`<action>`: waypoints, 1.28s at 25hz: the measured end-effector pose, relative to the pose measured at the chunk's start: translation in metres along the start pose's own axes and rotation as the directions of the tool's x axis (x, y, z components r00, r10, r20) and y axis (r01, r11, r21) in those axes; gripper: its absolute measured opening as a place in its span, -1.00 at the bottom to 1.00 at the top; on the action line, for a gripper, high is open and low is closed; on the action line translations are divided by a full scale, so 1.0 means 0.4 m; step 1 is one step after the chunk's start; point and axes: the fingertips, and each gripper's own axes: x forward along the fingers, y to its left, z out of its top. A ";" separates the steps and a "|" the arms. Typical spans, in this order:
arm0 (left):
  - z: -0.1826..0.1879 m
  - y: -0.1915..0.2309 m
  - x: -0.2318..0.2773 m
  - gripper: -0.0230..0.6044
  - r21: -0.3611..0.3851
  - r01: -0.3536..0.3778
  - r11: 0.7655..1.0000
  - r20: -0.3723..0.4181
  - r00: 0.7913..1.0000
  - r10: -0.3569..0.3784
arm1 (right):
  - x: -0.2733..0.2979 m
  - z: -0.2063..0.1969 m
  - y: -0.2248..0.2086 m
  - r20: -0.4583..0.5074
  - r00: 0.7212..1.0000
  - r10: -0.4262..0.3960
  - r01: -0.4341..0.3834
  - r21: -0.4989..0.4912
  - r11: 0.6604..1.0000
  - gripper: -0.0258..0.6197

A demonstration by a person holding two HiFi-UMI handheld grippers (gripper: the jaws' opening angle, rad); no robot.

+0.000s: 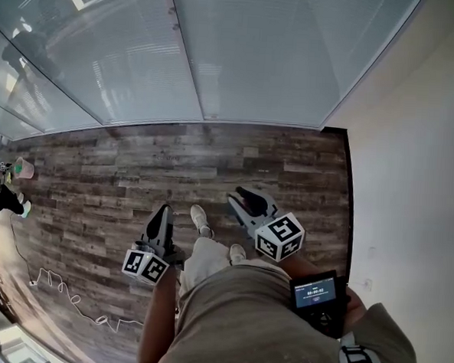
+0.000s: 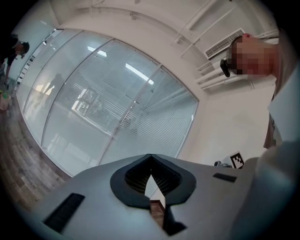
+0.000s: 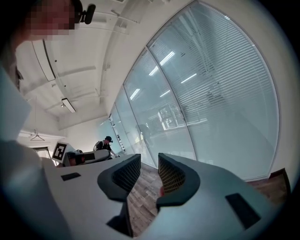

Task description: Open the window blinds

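Closed slatted blinds (image 1: 265, 56) hang behind a tall glass wall that runs across the top of the head view. They also fill the left gripper view as pale slats (image 2: 154, 122) and the right gripper view (image 3: 225, 84). My left gripper (image 1: 162, 210) is held low over the wood floor, well short of the glass. Its jaws meet at the tips (image 2: 150, 157) with nothing between them. My right gripper (image 1: 240, 193) sits a little further forward, jaws apart and empty (image 3: 149, 161). No cord or wand of the blinds can be made out.
A white wall (image 1: 411, 188) closes the right side and meets the glass in the far right corner. Wood floor (image 1: 135, 171) stretches left, with a loose white cable (image 1: 67, 294) on it. Another person (image 1: 0, 197) stands at the far left.
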 end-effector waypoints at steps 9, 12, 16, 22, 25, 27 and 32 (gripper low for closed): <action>0.090 0.172 0.178 -0.89 -0.022 0.046 0.999 -0.015 0.999 -0.046 | 0.204 0.071 -0.091 0.006 0.999 -0.050 0.050 0.014 0.999 -0.58; 0.135 0.230 0.231 -0.88 0.022 0.050 0.998 -0.036 0.998 -0.050 | 0.288 0.101 -0.108 0.008 0.998 -0.063 0.063 0.019 0.998 -0.58; 0.192 0.296 0.298 -0.88 0.067 0.070 0.995 -0.054 0.996 -0.066 | 0.393 0.143 -0.131 0.013 0.997 -0.073 0.073 0.021 0.997 -0.58; 0.263 0.389 0.363 -0.88 0.083 0.103 0.991 -0.066 0.993 -0.098 | 0.523 0.185 -0.144 0.022 0.996 -0.092 0.091 0.017 0.996 -0.58; 0.294 0.439 0.391 -0.84 0.095 0.118 0.988 -0.066 0.991 -0.112 | 0.588 0.203 -0.153 0.030 0.994 -0.104 0.104 0.008 0.995 -0.58; 0.314 0.470 0.413 -0.79 0.099 0.130 0.987 -0.065 0.990 -0.124 | 0.627 0.219 -0.161 0.037 0.993 -0.113 0.113 0.002 0.994 -0.58; 0.349 0.533 0.459 -0.74 0.087 0.154 0.984 -0.069 0.986 -0.149 | 0.694 0.248 -0.172 0.049 0.989 -0.138 0.138 -0.001 0.990 -0.58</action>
